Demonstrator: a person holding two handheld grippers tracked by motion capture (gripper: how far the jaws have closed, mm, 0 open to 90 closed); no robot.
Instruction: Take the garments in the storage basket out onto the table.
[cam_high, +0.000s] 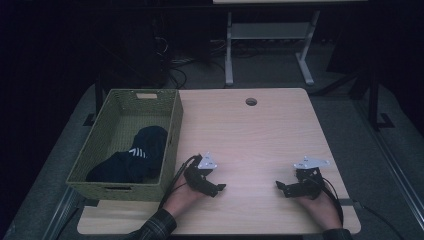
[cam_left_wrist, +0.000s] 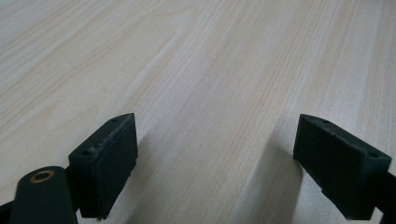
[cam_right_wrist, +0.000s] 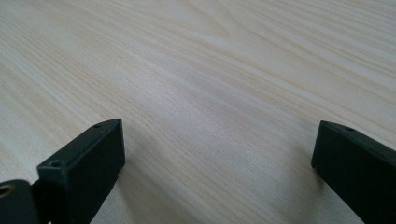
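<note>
- Two grippers rest low on the pale wooden table (cam_high: 250, 135), one in each of the person's hands, both near the front edge.
- Left gripper (cam_high: 219, 188) sits at about seven o'clock from the table's middle, its black nose pointing toward three o'clock; the grey three-cornered plate (cam_high: 207, 161) on top catches the light.
- Its jaws stand wide apart in the left gripper view (cam_left_wrist: 215, 158), with bare wood grain between the two dark pads and nothing held.
- Right gripper (cam_high: 280, 186) lies at about five o'clock from the middle, nose turned toward nine o'clock, so the two tips face each other across a bare stretch of tabletop, well apart.
- Its jaws are likewise spread wide in the right gripper view (cam_right_wrist: 215, 163), only wood between them.
- One green woven basket (cam_high: 172, 145) stands along the table's left edge, at nine o'clock from the middle, just beside the left gripper's hand.
- Dark socks (cam_high: 135, 157) lie bundled inside the basket toward its near end; one shows a small white striped mark.
- A round cable hole (cam_high: 251, 102) sits at twelve o'clock near the far edge.
</note>
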